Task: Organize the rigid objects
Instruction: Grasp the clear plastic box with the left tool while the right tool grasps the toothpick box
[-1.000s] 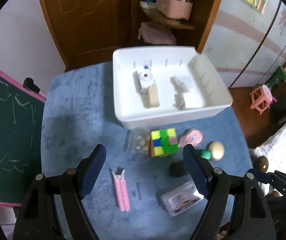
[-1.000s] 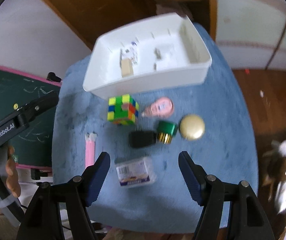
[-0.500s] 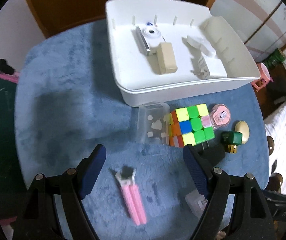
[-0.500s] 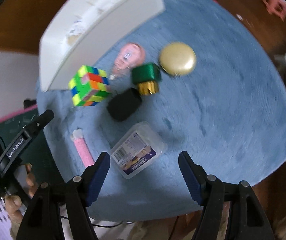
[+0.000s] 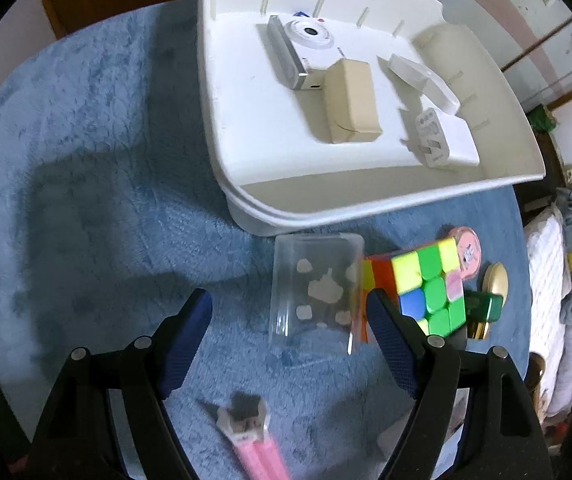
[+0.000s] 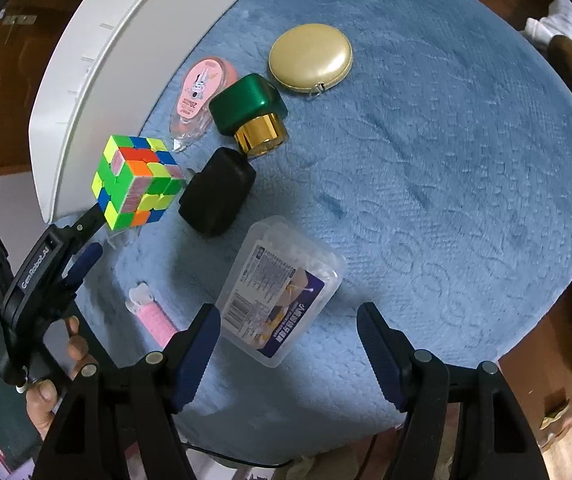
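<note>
Both tools have been lowered toward the blue surface [image 6: 446, 160], jaws apart and empty: the left tool [image 5: 288, 320] over the clear case [image 5: 314, 292], the right tool [image 6: 288, 332] over the labelled plastic box [image 6: 281, 288]. A pick is judged imminent. The white bin [image 5: 366, 200] lies beyond; the colour cube [image 5: 426, 288] crowds the case.
</note>
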The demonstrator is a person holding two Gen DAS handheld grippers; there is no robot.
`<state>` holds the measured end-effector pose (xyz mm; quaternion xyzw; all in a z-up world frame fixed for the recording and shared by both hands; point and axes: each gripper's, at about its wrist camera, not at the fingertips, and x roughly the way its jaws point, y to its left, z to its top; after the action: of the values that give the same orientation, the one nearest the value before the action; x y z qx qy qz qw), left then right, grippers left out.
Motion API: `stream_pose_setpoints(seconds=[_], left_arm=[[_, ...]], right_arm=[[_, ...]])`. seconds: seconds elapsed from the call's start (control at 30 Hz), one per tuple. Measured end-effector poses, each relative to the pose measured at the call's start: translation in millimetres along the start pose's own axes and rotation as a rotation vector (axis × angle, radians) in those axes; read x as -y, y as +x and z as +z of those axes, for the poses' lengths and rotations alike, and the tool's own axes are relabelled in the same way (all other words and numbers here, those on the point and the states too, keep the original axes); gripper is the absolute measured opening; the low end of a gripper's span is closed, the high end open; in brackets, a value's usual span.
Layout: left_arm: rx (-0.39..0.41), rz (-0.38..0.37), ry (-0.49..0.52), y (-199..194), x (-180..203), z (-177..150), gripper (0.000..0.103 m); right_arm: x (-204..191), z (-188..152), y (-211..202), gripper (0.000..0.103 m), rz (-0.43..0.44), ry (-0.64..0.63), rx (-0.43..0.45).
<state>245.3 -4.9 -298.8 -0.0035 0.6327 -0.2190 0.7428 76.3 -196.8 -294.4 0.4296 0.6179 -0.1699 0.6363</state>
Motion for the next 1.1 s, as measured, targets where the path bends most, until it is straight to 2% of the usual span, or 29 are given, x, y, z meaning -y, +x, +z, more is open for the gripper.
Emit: stream_pose_setpoints(seconds=[0.17, 0.43, 0.67, 0.83, 1.1], left_arm=[[0.002, -0.038, -0.034, 8, -5, 2, 0.082], [0.024, -0.007, 0.000, 18, -2, 4, 0.080], [0.015, 0.055, 0.002, 18, 5, 4, 0.077], [0.005, 0.070, -0.028, 17, 7, 5, 0.069], [-0.031, 0.126, -0.090, 21, 10, 12, 0.069]], right_arm=[[-9, 0, 11, 0.071, -0.008, 0.031, 0.000], [-27, -1, 33, 0.073, -0.073, 0.045, 0.009], [-32, -2, 55, 0.073, -0.083, 0.098, -0.018], [-41, -2, 70, 0.075, -0.129, 0.120, -0.021], [-62, -3, 100, 0.076, -0.206, 0.115, -0.030]])
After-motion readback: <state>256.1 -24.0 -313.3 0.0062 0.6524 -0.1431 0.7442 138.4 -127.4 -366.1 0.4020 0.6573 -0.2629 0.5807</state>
